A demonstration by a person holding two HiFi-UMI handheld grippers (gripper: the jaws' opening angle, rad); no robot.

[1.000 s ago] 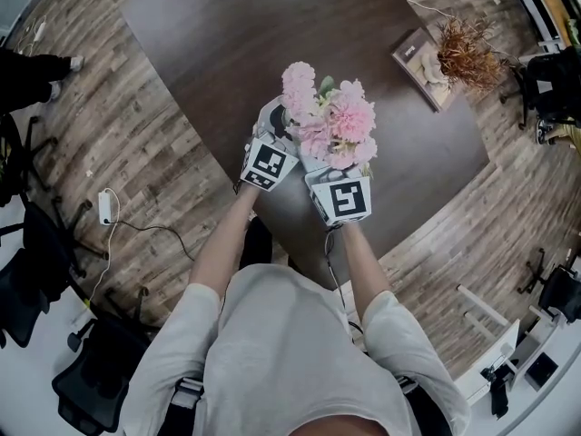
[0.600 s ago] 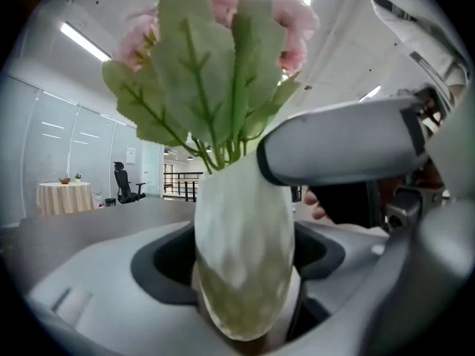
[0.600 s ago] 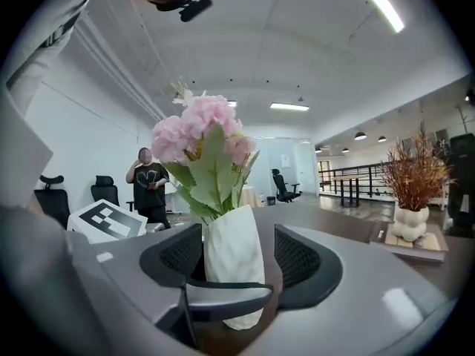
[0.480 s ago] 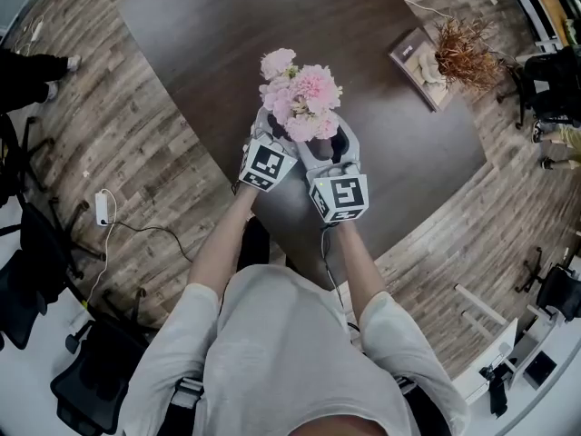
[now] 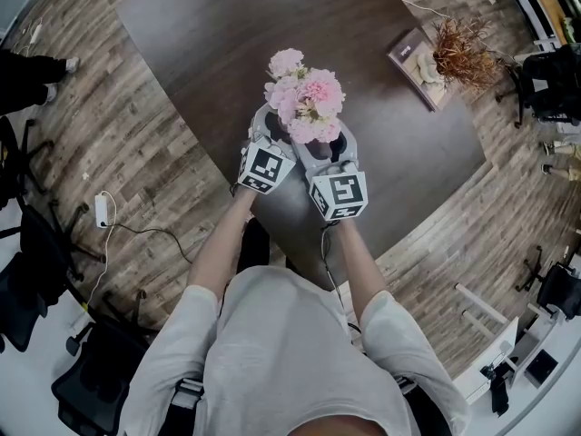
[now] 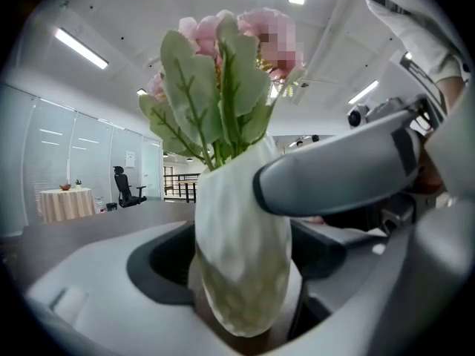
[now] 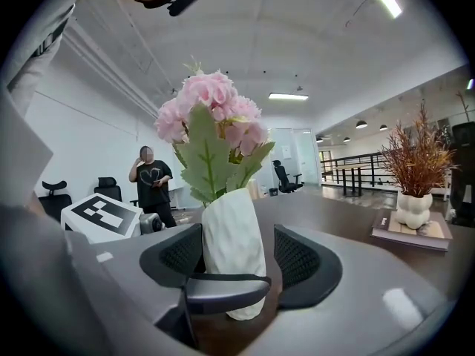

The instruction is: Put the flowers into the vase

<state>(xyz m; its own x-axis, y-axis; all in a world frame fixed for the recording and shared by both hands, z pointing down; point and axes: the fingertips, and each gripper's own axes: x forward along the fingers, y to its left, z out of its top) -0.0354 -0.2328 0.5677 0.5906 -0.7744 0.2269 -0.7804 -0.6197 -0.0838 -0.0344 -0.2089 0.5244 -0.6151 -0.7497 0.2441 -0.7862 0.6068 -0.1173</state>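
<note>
A bunch of pink flowers [image 5: 304, 103] with green leaves stands upright in a white textured vase [image 7: 231, 243] on the dark table [image 5: 227, 34]. My left gripper [image 5: 277, 132] is shut on the vase [image 6: 241, 265], with its pads against both sides. My right gripper [image 5: 329, 145] has just been opening. The vase stands between its mesh pads [image 7: 297, 262] with a gap on each side, and it holds nothing. One left finger [image 7: 226, 291] crosses in front of the vase in the right gripper view. From the head view the blooms hide the vase.
A book carrying a small white pot of dried brown plants [image 5: 458, 53] lies at the table's far right. Office chairs [image 5: 36, 271] and a floor cable [image 5: 104, 209] sit at the left. A person [image 7: 152, 184] stands in the background.
The flowers came down and to the left from above the right gripper into the vase. The right gripper sank with them and let them go. The left gripper kept still.
</note>
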